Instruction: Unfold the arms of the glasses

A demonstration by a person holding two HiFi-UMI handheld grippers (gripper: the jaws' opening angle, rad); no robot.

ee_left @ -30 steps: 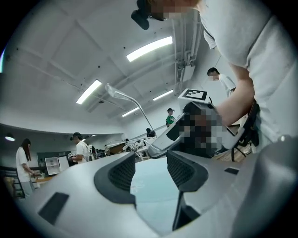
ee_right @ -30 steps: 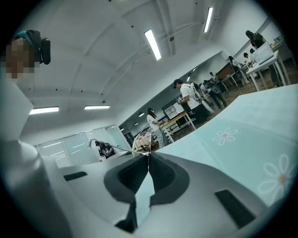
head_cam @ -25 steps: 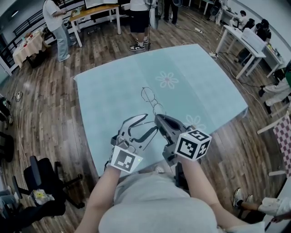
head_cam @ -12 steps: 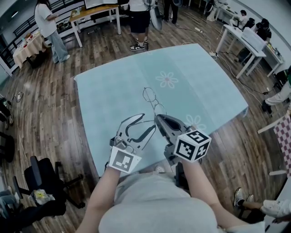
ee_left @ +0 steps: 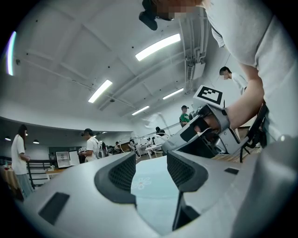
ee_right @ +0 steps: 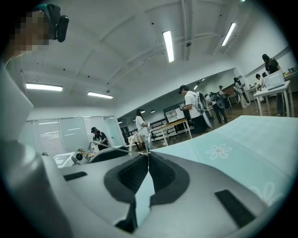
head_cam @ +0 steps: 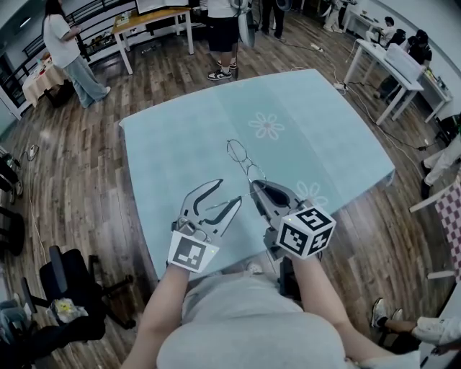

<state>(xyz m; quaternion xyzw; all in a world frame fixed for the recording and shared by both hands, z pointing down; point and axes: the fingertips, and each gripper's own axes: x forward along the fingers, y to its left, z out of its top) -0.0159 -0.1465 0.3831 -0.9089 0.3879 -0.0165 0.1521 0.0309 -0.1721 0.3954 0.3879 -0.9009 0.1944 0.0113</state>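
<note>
Thin wire-framed glasses [head_cam: 240, 158] lie on the pale blue tablecloth [head_cam: 173, 144], lenses toward the far side. My right gripper [head_cam: 253, 189] is shut on the near end of the frame, close to a hinge. In the right gripper view the jaws are pressed together on a thin metal piece [ee_right: 148, 148]. One slim arm of the glasses [head_cam: 227, 202] runs leftward from there across the gap of my left gripper [head_cam: 229, 192], which stands open; I cannot tell if it touches that arm. The left gripper view shows a wide gap between the pads [ee_left: 122, 174] and the right gripper [ee_left: 205, 135] beyond.
The cloth has flower prints [head_cam: 266, 126] beyond the glasses and one [head_cam: 310, 191] by the right gripper. The table's near edge [head_cam: 155, 267] is just below the grippers. People, a white table [head_cam: 155, 21] and desks [head_cam: 392, 68] stand around on the wooden floor.
Both grippers stay almost in place. The left gripper has shifted slightly left and nearer, and the glasses' thin arm now shows lying across its open jaws.
</note>
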